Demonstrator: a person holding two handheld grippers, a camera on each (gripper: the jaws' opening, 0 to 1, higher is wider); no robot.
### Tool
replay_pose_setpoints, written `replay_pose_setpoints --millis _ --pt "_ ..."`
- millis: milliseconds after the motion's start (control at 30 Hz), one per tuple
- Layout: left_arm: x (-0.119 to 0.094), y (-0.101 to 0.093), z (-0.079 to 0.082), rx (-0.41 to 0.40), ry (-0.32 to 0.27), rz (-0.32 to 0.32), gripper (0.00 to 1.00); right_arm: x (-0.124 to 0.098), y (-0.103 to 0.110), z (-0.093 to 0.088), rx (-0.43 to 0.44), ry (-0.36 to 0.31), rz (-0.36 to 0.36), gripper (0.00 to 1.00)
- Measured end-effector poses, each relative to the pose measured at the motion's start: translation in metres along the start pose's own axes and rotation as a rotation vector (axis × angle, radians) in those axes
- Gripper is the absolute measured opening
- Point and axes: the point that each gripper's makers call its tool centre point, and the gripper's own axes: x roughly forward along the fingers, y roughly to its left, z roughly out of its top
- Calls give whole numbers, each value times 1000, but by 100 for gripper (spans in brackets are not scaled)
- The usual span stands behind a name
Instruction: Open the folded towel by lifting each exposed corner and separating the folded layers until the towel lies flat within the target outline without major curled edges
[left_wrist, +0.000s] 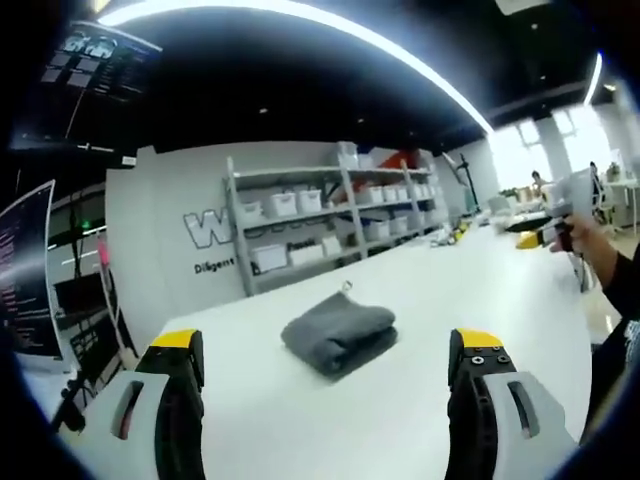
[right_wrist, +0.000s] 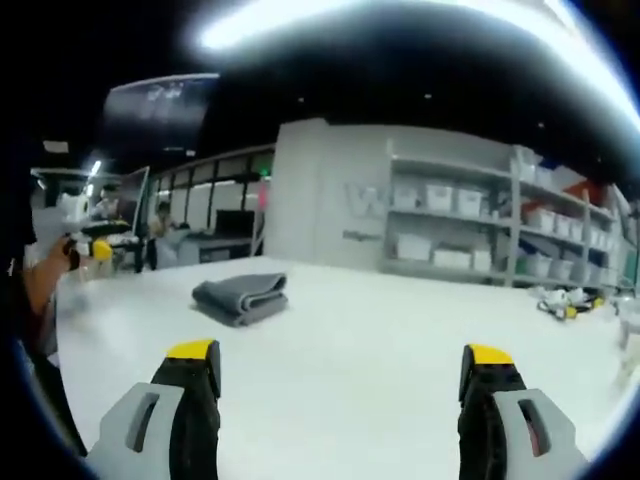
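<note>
A broad white table (left_wrist: 420, 300) stretches toward a grey wall, where metal shelving (left_wrist: 330, 215) holds rows of white bins under a black ceiling crossed by a bright light strip (left_wrist: 330, 30). Dark monitors (left_wrist: 25, 270) stand off one end of the table.

In the left gripper view, the left gripper (left_wrist: 325, 365) hangs above the near table edge with its jaws spread wide and nothing between them. The right gripper (left_wrist: 545, 235) shows far off at the side, held in a person's hand (left_wrist: 590, 240). In the right gripper view, that right gripper (right_wrist: 340, 360) also has its jaws wide apart and empty.

The towel (left_wrist: 340, 335) lies on the table, folded into a thick, soft, dark grey bundle with rounded folds, ahead of both grippers and apart from them. The jaws are black with yellow tips on grey bodies.
</note>
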Motion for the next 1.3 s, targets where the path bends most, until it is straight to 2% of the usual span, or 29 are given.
replay_pose_setpoints --millis 100,200,333,533,733,1100,1300 --pt "5 4 1 7 1 2 99 5 0 8 -9 -7 2 100" --pt "8 14 6 -12 -19 35 99 13 0 15 -17 -12 6 100" --pt "11 19 10 -36 -34 25 99 22 3 19 -24 -12 20 100" --pt "21 18 11 -24 -25 7 98 38 2 18 -19 4 32 100" --pt "29 16 8 -9 -9 -3 98 43 5 18 -22 11 38 100" --pt "43 16 15 9 -2 -17 98 56 12 35 -49 -7 58 100" --pt "54 14 19 26 -1 -31 98 71 15 36 -48 0 82 100"
